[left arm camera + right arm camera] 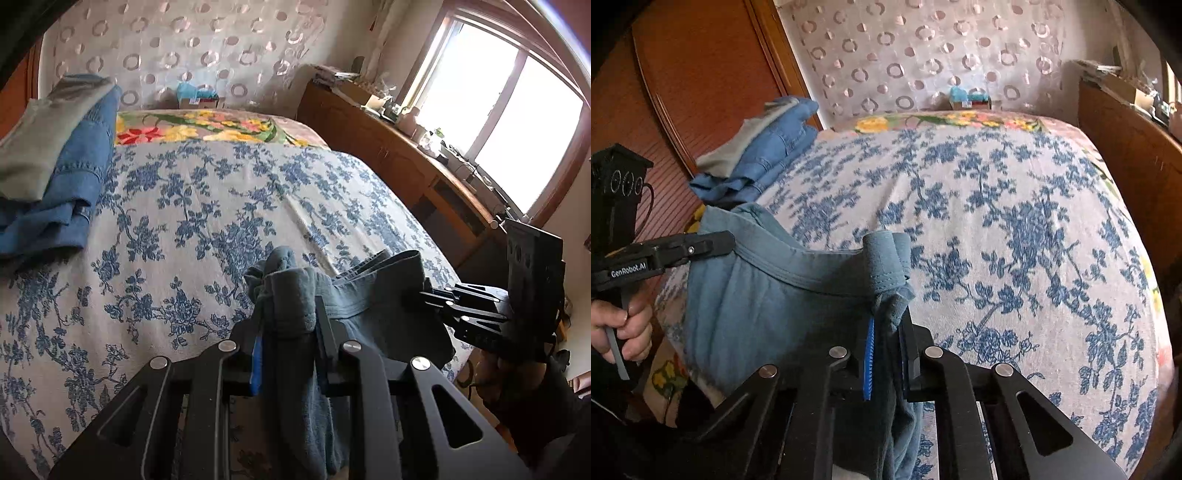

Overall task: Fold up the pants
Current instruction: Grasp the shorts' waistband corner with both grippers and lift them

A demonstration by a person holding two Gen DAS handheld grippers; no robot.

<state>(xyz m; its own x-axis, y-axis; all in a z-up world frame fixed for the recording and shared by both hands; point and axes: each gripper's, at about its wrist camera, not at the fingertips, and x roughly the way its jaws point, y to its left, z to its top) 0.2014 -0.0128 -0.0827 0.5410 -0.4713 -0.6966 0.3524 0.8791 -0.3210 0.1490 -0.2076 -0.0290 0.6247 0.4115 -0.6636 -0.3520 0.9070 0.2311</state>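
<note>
Grey-blue pants [373, 295] hang by the waistband over the near edge of the bed, stretched between both grippers. In the left wrist view my left gripper [290, 314] is shut on a bunched corner of the waistband. My right gripper [424, 292] comes in from the right and pinches the other end. In the right wrist view the pants [768, 302] droop to the left. The right gripper [889, 326] is clamped on its waistband corner, and the left gripper [728, 240] grips the far end. A hand [628, 325] holds the left gripper's handle.
The bed [221, 192] has a blue floral cover [1015, 229]. Folded jeans and a grey garment are stacked at its left side [70, 166] [764, 158]. A wooden cabinet [376, 144] under a window stands on the right, and a wooden wardrobe [687, 85] on the left.
</note>
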